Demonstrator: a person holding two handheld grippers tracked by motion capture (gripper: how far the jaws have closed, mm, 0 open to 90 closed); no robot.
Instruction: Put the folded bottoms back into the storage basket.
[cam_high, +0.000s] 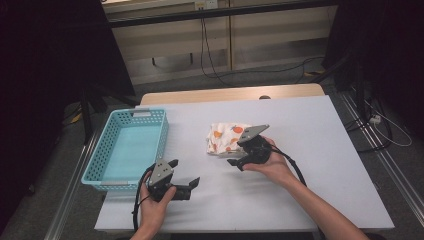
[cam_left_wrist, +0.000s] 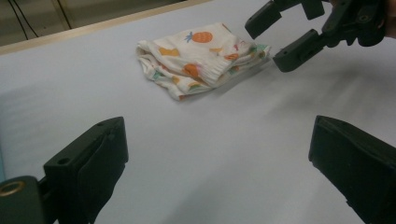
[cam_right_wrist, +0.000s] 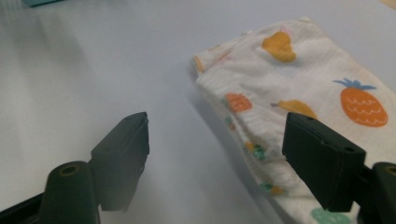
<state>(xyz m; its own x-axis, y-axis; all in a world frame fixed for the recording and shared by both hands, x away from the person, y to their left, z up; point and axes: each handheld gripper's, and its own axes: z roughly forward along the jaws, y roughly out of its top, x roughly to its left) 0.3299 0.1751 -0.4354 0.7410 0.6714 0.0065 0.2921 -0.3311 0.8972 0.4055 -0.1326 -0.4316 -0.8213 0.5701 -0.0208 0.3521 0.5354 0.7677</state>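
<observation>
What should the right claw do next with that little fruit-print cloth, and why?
Probably slide a little further over the folded cloth and pinch its near edge. The right claw is open, with one jaw over the cloth's edge and the other over bare table, so nothing is gripped yet. The left claw waits open near the basket.

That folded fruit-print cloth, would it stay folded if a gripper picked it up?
Probably not: the cloth looks soft, with loose stacked layers at its edge, so it would likely droop and unfold. It seems light and thin. Pushed across the smooth table, it might bunch rather than slide.
</observation>
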